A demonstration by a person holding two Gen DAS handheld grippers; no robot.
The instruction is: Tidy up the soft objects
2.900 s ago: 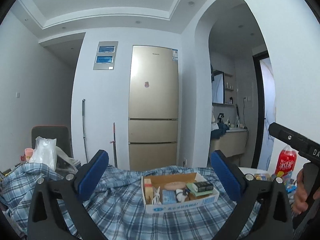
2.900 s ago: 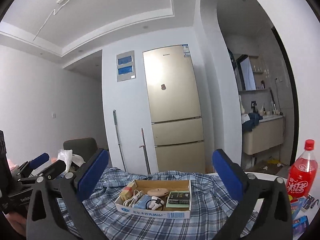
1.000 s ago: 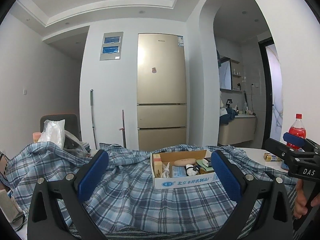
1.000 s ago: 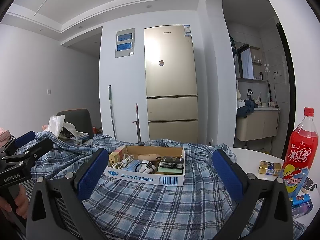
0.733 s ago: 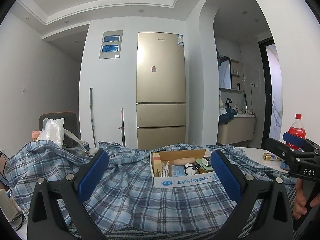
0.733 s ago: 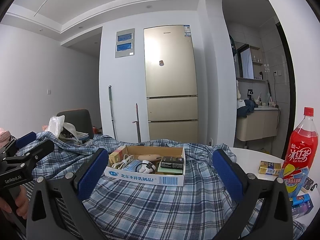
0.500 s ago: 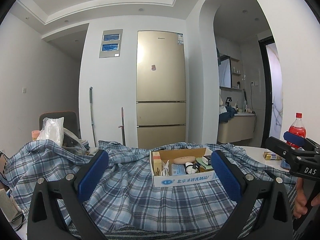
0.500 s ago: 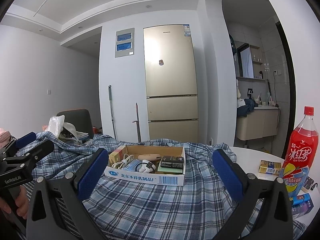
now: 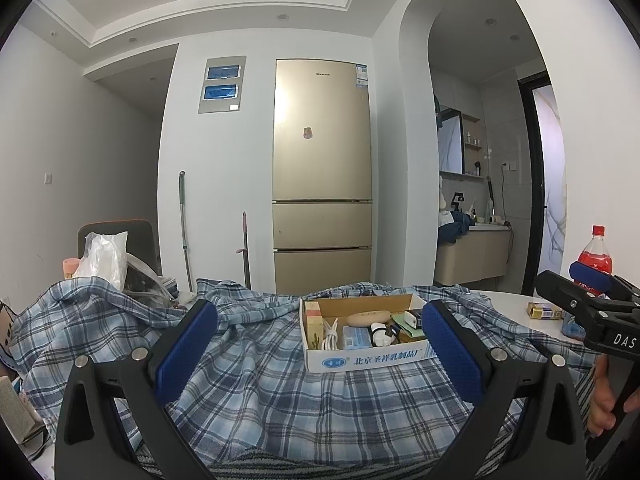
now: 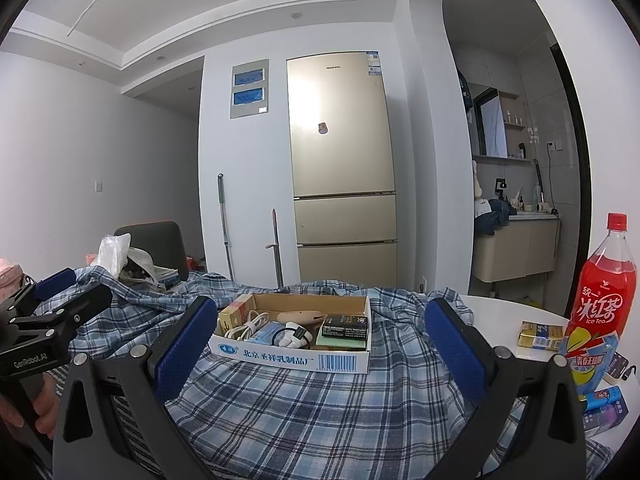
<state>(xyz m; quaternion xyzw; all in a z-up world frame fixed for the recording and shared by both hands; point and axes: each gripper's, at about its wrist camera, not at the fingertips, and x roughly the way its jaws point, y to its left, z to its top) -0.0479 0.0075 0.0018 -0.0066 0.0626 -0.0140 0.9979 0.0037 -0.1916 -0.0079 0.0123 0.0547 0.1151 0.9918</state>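
Both cameras now sit lower and closer to the table than 2.9 s ago, so the plaid cloth (image 9: 260, 380) fills more of the lower view and the box (image 9: 362, 334) appears larger; over the last second the views barely change. Left gripper (image 9: 320, 354) is spread wide with nothing between its blue pads (image 9: 186, 346), and it hovers over the near part of the cloth. Right gripper (image 10: 322, 350) is likewise released and empty, framing the box (image 10: 294, 338) from the right side. Cloth covers most of the round table (image 10: 504, 312), bunched into ridges at the far left and lying flatter at the near edge; the box stands on its middle. Expected handling: the cloth is light, limp and non-fragile, it folds and drags rather than lifts as one piece, and a pinch gathers several layers. Its weave should give the pads adequate friction. Recommended grip points are a raised fold or a free hem at the near edge, one per gripper, well apart to keep the sheet taut. Caution: the box, with cables and small packs inside, loads the cloth; pulling the fabric is likely to shift or tip it, and the bottle (image 10: 602, 280) at the far right stands near the cloth's border. Clear the box first.
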